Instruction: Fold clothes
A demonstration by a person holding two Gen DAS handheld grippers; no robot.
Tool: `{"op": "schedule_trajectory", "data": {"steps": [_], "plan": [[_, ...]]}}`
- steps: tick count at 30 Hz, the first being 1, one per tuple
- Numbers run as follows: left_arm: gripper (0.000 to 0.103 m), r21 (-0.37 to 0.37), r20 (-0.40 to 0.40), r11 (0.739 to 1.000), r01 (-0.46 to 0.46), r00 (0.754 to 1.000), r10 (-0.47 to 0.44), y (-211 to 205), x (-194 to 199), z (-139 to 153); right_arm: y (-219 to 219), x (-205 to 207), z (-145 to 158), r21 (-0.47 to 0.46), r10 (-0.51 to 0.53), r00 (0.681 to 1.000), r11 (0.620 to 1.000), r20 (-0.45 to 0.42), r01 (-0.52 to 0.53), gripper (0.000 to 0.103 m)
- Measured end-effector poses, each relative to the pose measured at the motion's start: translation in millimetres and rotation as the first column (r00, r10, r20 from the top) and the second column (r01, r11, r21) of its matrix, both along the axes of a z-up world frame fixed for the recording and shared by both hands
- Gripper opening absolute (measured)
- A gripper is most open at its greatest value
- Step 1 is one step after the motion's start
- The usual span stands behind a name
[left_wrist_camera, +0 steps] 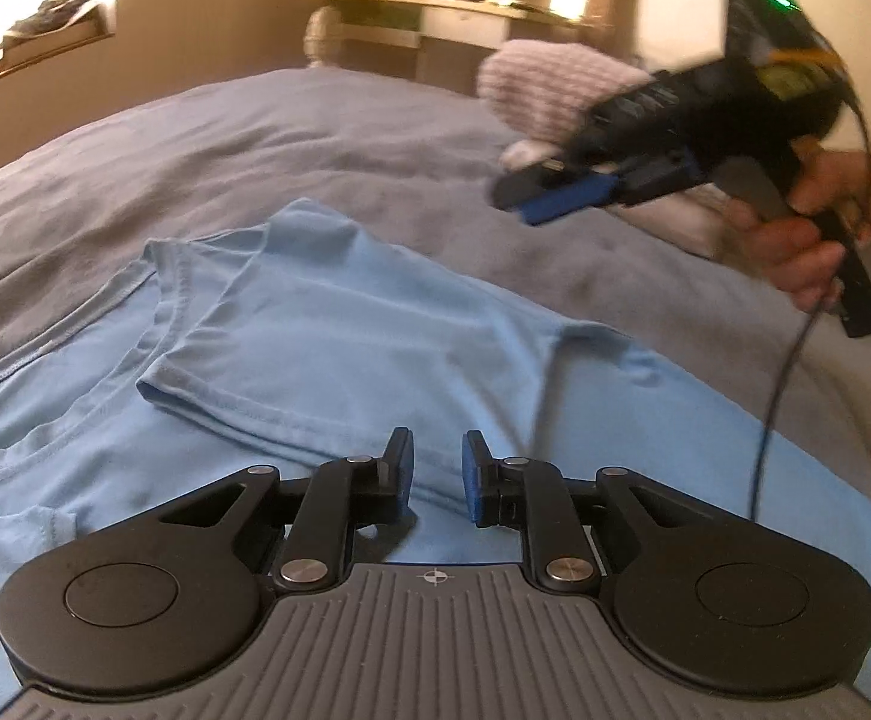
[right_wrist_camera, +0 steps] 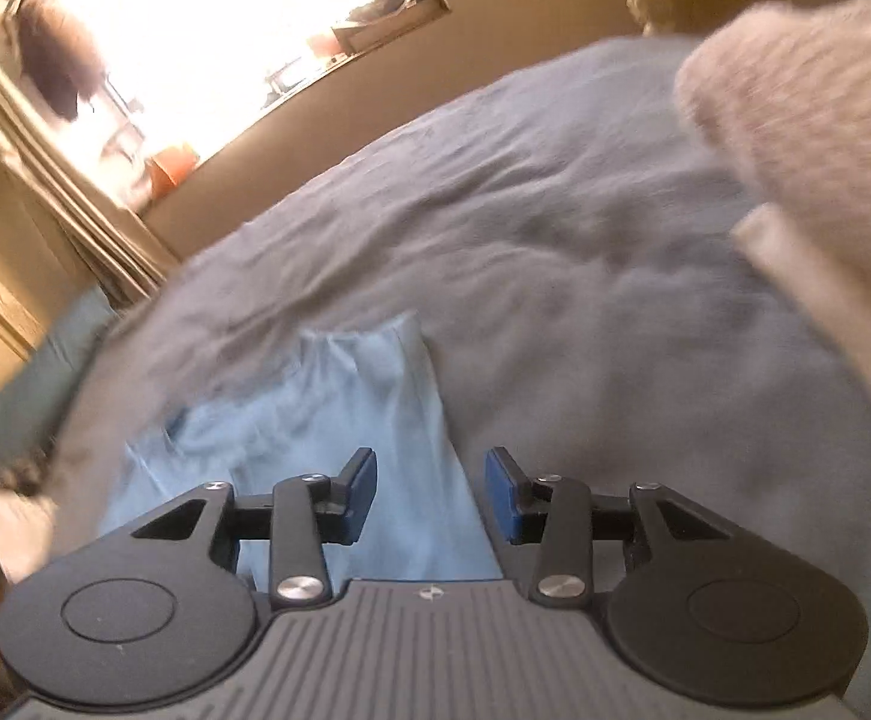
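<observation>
Bed: wide grey-blue bedspread (left_wrist_camera: pixel 327 138), soft and rumpled, carried everything.
Shirt: light blue cotton T-shirt (left_wrist_camera: pixel 327 324) lay flat on the bedspread, one stitched-hem sleeve folded across the body.
Pile: fuzzy pale pink knit garment (left_wrist_camera: pixel 531 90) sat heaped well beyond the shirt.
Left gripper (left_wrist_camera: pixel 438 474): hovered over the shirt, jaws slightly parted, nothing between them.
Right gripper (right_wrist_camera: pixel 429 492): raised above the shirt's edge, jaws apart, empty.

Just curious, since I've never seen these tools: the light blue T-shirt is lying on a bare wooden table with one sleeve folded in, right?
Not quite. The light blue T-shirt lies on a bed with a grey cover, not on a wooden table. The sleeve folded in over the body is correct. The left wrist view shows it.
</observation>
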State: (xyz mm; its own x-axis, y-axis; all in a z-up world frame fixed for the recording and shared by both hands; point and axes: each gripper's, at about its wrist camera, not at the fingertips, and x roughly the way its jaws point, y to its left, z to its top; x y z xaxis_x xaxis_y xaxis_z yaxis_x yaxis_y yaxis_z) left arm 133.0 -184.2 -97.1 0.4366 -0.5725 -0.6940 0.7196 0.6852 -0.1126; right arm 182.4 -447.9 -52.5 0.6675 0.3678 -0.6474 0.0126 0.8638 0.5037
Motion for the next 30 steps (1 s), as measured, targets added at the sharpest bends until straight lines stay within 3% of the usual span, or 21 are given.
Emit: {"op": "schedule_trajectory", "data": {"steps": [5, 12, 14, 15, 17, 22, 27, 30], "plan": [[0.017, 0.025, -0.017, 0.999, -0.036, 0.999, 0.037, -5, 6, -14, -8, 71, -36, 0.157, -0.037, 0.998, 0.987, -0.06, 0.046, 0.035], [0.017, 0.013, -0.048, 0.999, -0.045, 0.998, 0.045, -1, 10, -18, -2, 121, -65, 0.289, -0.025, 0.993, 0.956, -0.117, 0.058, 0.035], [0.017, 0.006, -0.049, 0.999, -0.047, 0.998, 0.047, 0, 10, -20, 4, 128, -68, 0.274, -0.013, 0.993, 0.961, -0.118, 0.045, 0.031], [0.017, 0.004, -0.048, 0.999, -0.046, 0.998, 0.046, 0, 10, -20, 8, 131, -69, 0.26, -0.01, 0.993, 0.965, -0.115, 0.04, 0.017], [0.017, -0.004, -0.048, 0.999, -0.046, 0.998, 0.046, 1, 9, -21, 14, 133, -68, 0.229, -0.008, 0.995, 0.973, -0.098, 0.03, 0.004], [0.017, -0.008, -0.047, 0.998, -0.057, 0.997, 0.057, 1, 9, -21, 30, 122, -46, 0.077, -0.031, 0.996, 0.997, 0.079, 0.025, 0.003], [0.017, 0.0, -0.036, 0.998, -0.058, 0.998, 0.058, 0, 7, -21, 36, 133, -60, -0.018, -0.033, 0.999, 0.999, 0.035, 0.033, 0.003], [0.017, -0.003, -0.037, 0.998, -0.056, 0.998, 0.056, 2, 9, -20, 27, 133, -64, 0.023, -0.056, 0.998, 0.998, -0.004, 0.056, 0.004]]}}
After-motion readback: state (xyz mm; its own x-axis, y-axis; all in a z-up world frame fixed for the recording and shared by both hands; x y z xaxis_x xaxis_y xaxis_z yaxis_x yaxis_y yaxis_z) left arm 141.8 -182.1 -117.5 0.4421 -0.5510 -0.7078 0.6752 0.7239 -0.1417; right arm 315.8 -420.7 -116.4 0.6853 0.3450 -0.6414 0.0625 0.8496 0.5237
